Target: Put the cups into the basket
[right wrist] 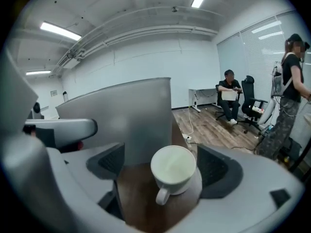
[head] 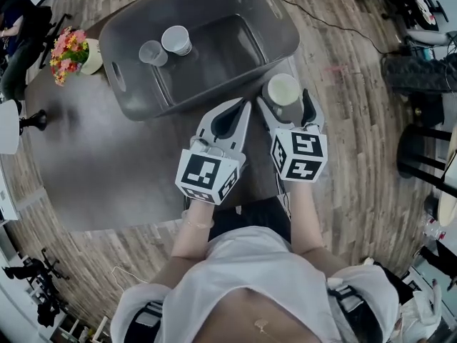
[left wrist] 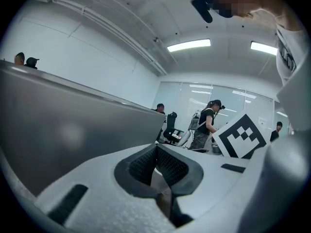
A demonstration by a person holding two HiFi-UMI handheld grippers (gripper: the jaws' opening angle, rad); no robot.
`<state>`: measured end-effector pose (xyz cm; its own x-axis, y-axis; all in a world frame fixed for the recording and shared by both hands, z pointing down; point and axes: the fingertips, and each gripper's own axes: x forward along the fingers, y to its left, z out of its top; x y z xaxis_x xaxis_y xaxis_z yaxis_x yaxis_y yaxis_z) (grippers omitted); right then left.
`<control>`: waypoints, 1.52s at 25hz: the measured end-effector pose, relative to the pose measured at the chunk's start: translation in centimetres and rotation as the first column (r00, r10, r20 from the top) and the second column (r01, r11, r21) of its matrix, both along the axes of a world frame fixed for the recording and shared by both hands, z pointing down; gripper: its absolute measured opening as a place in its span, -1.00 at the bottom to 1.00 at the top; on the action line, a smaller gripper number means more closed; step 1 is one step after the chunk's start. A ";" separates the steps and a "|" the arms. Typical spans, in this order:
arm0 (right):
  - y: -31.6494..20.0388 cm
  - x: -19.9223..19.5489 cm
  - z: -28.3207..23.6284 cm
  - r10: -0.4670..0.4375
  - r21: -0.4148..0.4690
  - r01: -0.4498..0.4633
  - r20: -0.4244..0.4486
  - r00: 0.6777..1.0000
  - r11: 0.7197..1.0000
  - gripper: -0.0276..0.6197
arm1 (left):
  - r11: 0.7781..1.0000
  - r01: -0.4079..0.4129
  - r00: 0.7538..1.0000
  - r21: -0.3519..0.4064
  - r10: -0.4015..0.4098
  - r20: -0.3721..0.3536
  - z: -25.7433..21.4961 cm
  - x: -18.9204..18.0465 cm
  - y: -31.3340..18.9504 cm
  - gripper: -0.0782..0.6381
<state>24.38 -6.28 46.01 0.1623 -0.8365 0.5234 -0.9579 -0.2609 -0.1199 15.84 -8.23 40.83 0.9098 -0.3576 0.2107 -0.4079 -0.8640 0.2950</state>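
Cup inside spread right gripper, beside basket

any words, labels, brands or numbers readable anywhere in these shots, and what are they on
No text can be read in any view.
Left marker cube and right marker cube: black-and-white square patterns only, no letters or digits.
Dark print on the person's white shirt: too blurred to read.
Small wall sign: too small to read.
White mug: no print visible.
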 end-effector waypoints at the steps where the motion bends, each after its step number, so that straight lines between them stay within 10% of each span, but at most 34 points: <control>1: 0.0 0.2 0.4 0.007 -0.007 -0.007 0.005 1.000 1.000 0.43 | 1.000 0.001 1.000 -0.008 -0.001 0.000 0.2 0.1 0.0 -0.75; 21: -2.1 2.1 7.1 0.030 -0.205 -0.022 0.037 0.999 0.979 0.42 | 0.996 -0.013 0.999 -0.086 0.017 0.050 4.8 2.2 -0.9 -0.75; 38: -1.4 0.8 5.7 -0.155 -0.252 0.143 -0.030 0.987 0.957 0.42 | 0.997 0.000 0.998 -0.076 0.005 0.070 4.1 0.9 -0.1 -0.75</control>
